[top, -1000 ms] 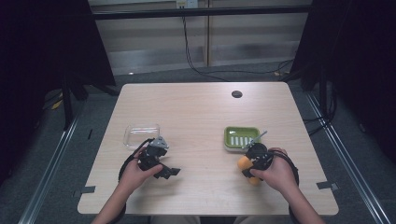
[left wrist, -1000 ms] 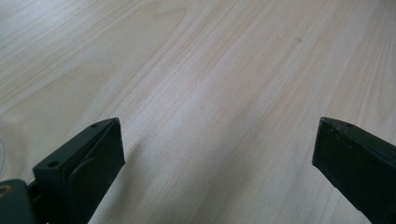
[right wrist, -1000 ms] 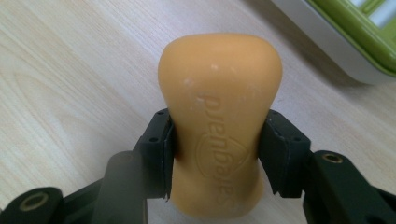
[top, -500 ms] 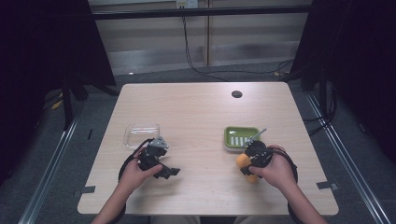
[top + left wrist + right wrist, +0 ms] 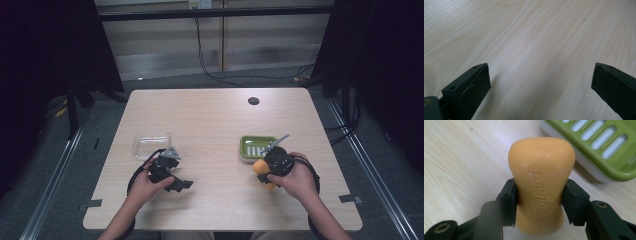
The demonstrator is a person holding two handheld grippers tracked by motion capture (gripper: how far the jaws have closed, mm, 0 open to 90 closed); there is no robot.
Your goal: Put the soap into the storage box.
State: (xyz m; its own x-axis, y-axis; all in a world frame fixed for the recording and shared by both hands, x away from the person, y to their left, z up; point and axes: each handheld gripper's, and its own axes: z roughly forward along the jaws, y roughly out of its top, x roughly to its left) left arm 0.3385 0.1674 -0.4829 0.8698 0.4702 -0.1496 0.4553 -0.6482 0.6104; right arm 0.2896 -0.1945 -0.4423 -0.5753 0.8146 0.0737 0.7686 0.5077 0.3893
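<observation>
An orange bar of soap (image 5: 540, 182) is squeezed at its waist between the two black jaws of my right gripper (image 5: 540, 200), just above the wooden table. In the high view the soap (image 5: 259, 167) shows at the right gripper (image 5: 267, 167), close to the front left corner of a green slotted soap dish (image 5: 256, 148). The same green dish (image 5: 604, 147) fills the upper right of the right gripper view. My left gripper (image 5: 181, 185) rests low over the table at the front left, open, and its jaws (image 5: 539, 87) stand wide apart over bare wood.
A clear plastic lid or tray (image 5: 151, 144) lies just behind the left hand. A dark round hole (image 5: 253, 101) sits in the table top near the back edge. Cables trail on the floor beyond the table.
The right gripper with the soap has shifted slightly toward the green dish. The left gripper has stayed put.
</observation>
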